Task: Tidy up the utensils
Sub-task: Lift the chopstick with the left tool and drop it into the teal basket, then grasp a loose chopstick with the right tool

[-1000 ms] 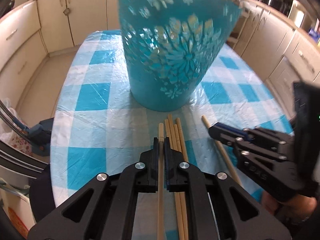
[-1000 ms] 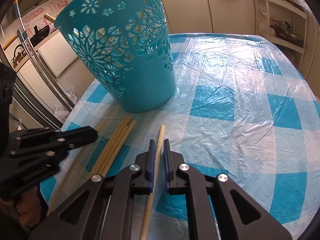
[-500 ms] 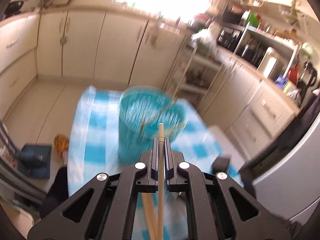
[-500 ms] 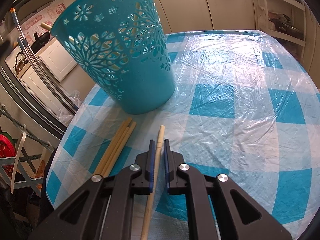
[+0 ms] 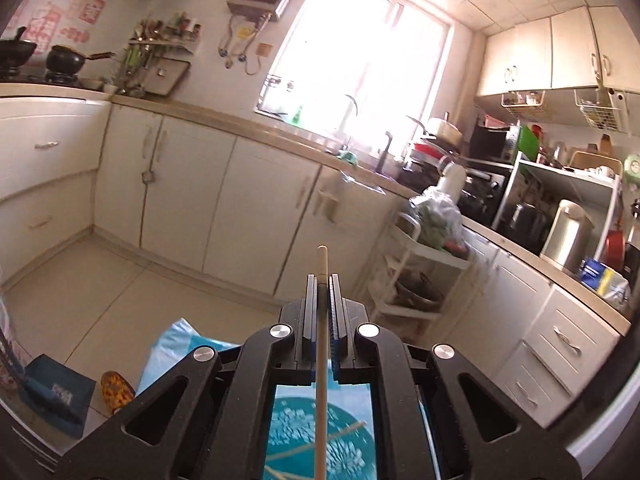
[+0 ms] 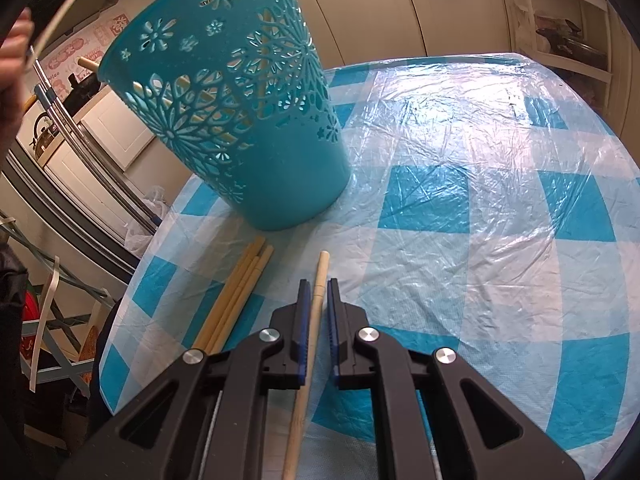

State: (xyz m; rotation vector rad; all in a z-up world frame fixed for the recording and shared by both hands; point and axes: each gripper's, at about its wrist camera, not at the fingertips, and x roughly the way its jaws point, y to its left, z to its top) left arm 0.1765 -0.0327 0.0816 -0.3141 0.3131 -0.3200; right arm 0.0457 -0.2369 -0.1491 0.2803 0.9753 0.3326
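My left gripper (image 5: 321,280) is shut on a wooden chopstick (image 5: 321,344) and is raised high, pointing at the kitchen wall. The teal cut-out basket (image 5: 320,440) lies below it, seen between the fingers, with chopsticks inside. In the right wrist view the basket (image 6: 248,120) stands on the checked table (image 6: 480,184). My right gripper (image 6: 316,284) straddles one chopstick (image 6: 316,312) lying on the cloth, jaws narrowly apart around it. A bundle of chopsticks (image 6: 236,296) lies to its left.
The table's left edge (image 6: 132,296) is near the bundle. A hand (image 6: 12,60) shows at the upper left. Cabinets (image 5: 192,200), a white rack (image 5: 416,276) and a counter ring the room. A slipper (image 5: 116,392) lies on the floor.
My left gripper has lifted its chopstick from the table to high above the basket and tilted upward. My right gripper stays around its chopstick on the table.
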